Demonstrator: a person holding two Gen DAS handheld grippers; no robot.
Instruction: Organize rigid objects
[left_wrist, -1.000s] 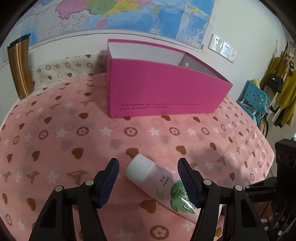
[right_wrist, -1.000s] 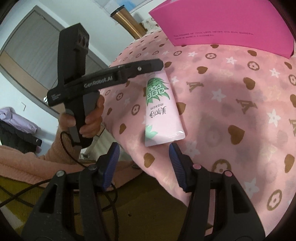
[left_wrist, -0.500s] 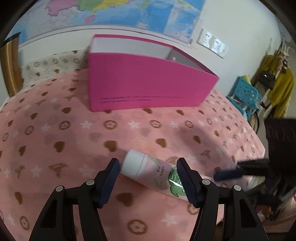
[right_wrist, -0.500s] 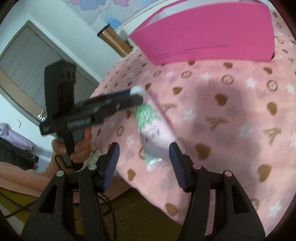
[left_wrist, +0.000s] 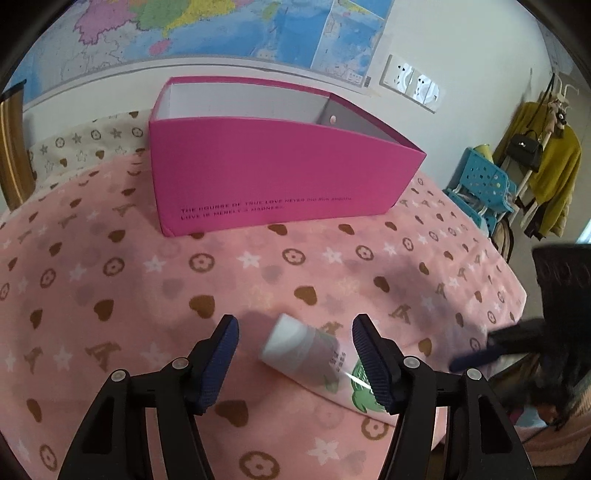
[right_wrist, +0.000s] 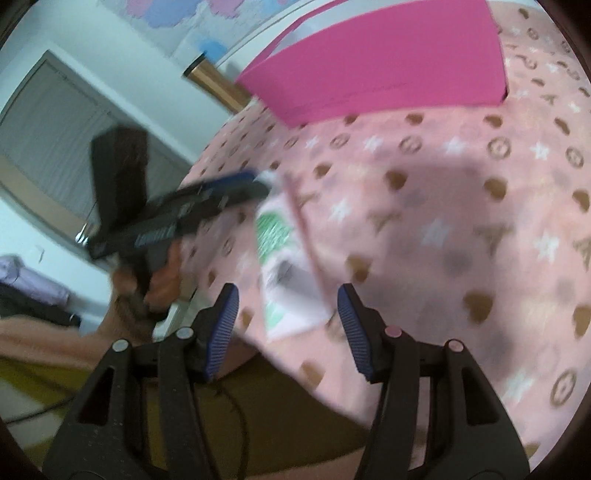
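A pale pink tube (left_wrist: 314, 358) with a white cap and a green print lies on the pink patterned cloth (left_wrist: 110, 295). My left gripper (left_wrist: 295, 354) is open, and the tube's cap end sits between its blue pads without touching them. In the blurred right wrist view the tube (right_wrist: 284, 258) has its flat crimped end between the pads of my open right gripper (right_wrist: 286, 325). The left gripper (right_wrist: 184, 218), held by a hand (right_wrist: 162, 280), reaches the tube's far end. An open pink box (left_wrist: 277, 177) stands behind the tube, the same pink box (right_wrist: 388, 66) at the top of the right view.
A gold-coloured tumbler (left_wrist: 11, 147) stands at the far left by the wall. The blurred right gripper (left_wrist: 480, 358) enters at the cloth's right edge. A blue stool (left_wrist: 480, 184) and hanging clothes (left_wrist: 554, 177) stand beyond the table. The table edge (right_wrist: 295, 369) drops off just under the right gripper.
The left gripper has come closer, so the cap now sits between its pads. The right gripper has slid in over the table edge, and the crimped end now lies between its pads.
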